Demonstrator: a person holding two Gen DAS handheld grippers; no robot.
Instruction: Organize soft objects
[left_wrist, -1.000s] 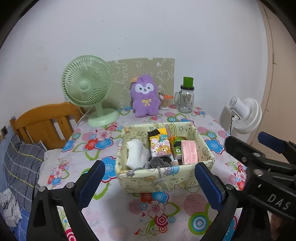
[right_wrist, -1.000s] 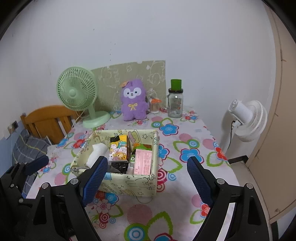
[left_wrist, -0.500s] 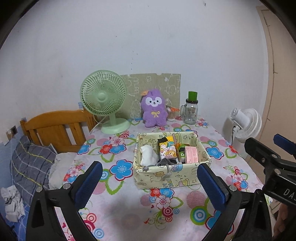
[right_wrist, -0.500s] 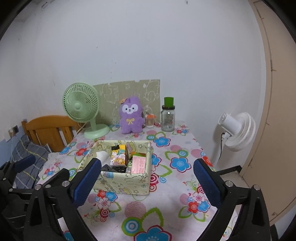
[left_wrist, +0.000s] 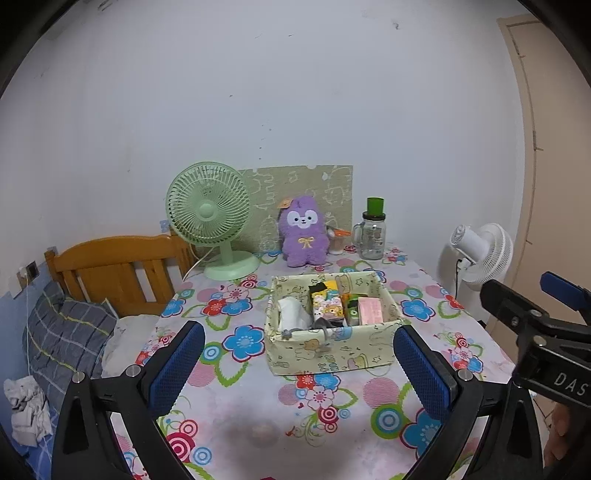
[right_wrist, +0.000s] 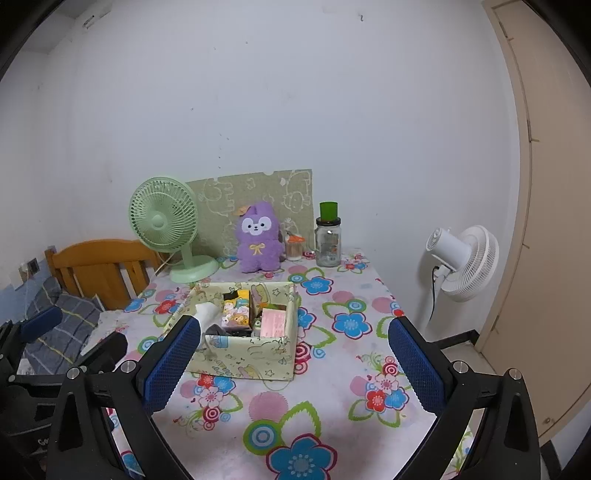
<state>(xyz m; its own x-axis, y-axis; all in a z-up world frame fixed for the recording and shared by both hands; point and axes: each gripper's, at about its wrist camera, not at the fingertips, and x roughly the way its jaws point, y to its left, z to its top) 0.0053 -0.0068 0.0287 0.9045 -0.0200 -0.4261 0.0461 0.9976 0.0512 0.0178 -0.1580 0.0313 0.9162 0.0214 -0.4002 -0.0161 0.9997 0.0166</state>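
From the left wrist we look forward and slightly down over the flower-print tablecloth (left_wrist: 255, 424), well back from the pale cartoon-print fabric box (left_wrist: 332, 349), seen nearly head-on. Our right wrist view stands further right, catching that box (right_wrist: 251, 356) at an angle. Both share the mint-green desk fan (left_wrist: 208, 214) (right_wrist: 162, 221) and purple plush toy (left_wrist: 303, 236) (right_wrist: 258, 240).

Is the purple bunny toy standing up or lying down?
Standing up. The purple bunny toy sits upright at the table's back edge, face forward.
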